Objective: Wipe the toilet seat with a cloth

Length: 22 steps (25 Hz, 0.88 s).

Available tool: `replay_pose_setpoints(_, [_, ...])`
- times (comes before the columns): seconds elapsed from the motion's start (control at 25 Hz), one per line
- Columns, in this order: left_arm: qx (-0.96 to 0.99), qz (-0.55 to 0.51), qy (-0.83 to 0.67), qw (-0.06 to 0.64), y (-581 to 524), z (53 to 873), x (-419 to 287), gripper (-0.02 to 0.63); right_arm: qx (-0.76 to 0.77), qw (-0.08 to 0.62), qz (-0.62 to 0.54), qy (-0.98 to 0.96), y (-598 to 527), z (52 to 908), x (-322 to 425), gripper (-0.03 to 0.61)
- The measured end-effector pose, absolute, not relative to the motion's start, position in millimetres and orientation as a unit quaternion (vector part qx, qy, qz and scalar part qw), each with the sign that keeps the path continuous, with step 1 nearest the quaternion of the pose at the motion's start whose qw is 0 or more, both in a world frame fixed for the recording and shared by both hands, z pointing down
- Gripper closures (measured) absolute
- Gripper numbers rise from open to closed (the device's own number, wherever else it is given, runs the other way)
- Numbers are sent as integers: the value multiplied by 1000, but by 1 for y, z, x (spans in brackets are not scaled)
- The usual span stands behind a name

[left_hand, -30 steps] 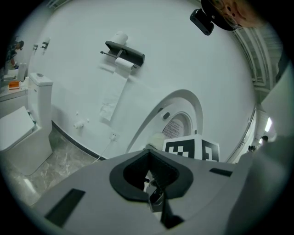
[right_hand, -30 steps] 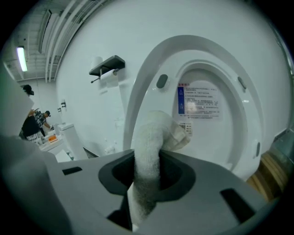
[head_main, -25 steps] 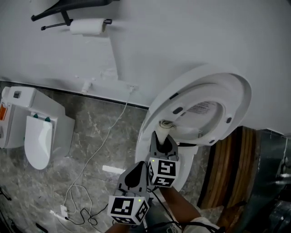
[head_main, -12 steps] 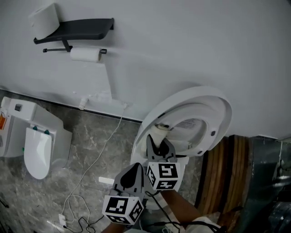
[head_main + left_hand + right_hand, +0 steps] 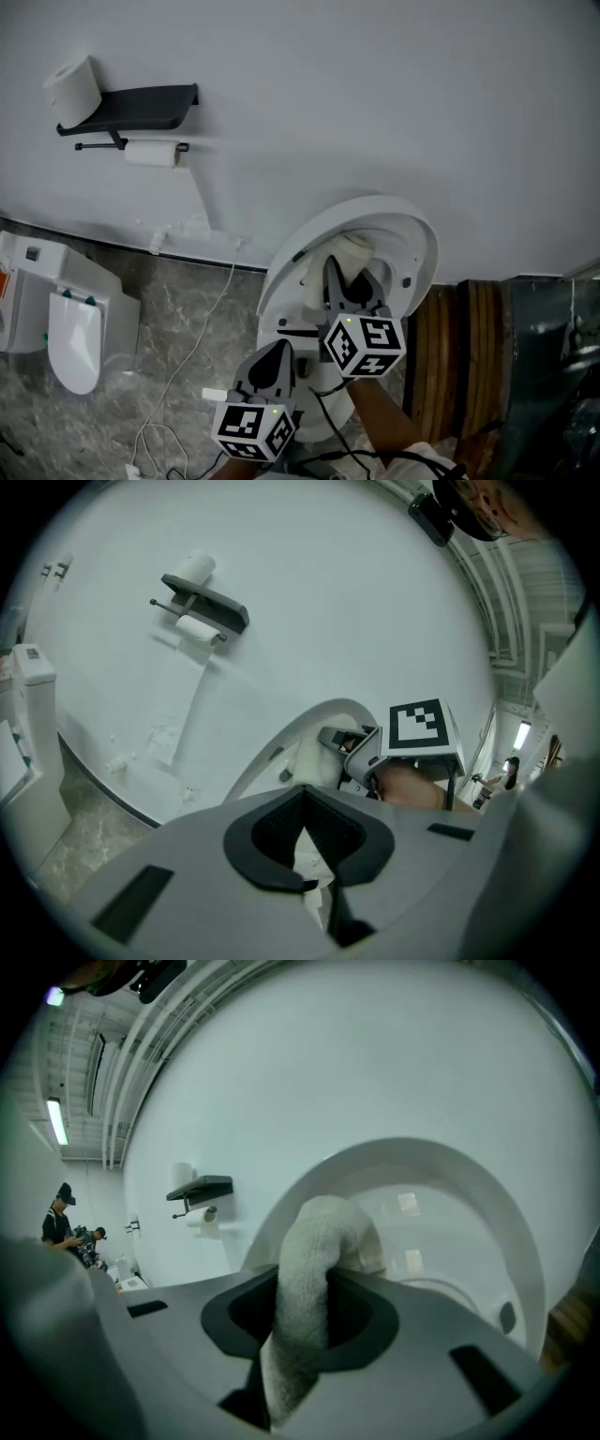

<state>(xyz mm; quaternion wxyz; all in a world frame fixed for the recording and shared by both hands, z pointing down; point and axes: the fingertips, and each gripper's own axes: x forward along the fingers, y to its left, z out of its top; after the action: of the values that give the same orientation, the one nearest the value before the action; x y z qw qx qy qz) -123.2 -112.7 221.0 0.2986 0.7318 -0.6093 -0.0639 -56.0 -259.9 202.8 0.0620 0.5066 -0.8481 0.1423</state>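
Note:
The white toilet seat [image 5: 417, 246] stands raised against the wall, and it fills the right gripper view as a wide ring [image 5: 487, 1213]. My right gripper [image 5: 345, 274] is shut on a pale rolled cloth [image 5: 355, 248], whose end presses on the inner face of the raised seat. In the right gripper view the cloth [image 5: 314, 1251] bulges up between the jaws. My left gripper [image 5: 277, 358] hangs lower, in front of the bowl, shut and holding nothing. The left gripper view shows its jaws [image 5: 305, 829] closed together, with the right gripper [image 5: 370, 752] and the cloth [image 5: 309, 759] beyond them.
A dark shelf [image 5: 141, 98] on the wall carries a paper roll [image 5: 73, 84], with a second roll [image 5: 150, 153] hung below. A white bin [image 5: 70, 314] stands on the marble floor at left, and a cable [image 5: 202, 347] trails there. Wooden slats [image 5: 469, 356] stand right of the toilet.
The right gripper has carried the cloth from the seat's lower left rim up toward its middle. The head view has tilted upward. The left gripper has stayed low and shut.

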Motion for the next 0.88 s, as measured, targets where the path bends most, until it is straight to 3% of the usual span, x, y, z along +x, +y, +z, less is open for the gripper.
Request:
replay_pose_setpoints(0.48, [774, -31, -566, 280, -139, 209, -69, 604, 612, 11, 188, -768, -289, 197, 81, 482])
replay_pose_setpoints(0.68, [824, 5, -502, 264, -164, 201, -38, 603, 606, 20, 191, -772, -290, 200, 95, 482])
replay_pose_setpoints(0.88, [845, 60, -499, 184, -196, 182, -27, 573, 579, -7, 222, -785, -284, 195, 96, 482])
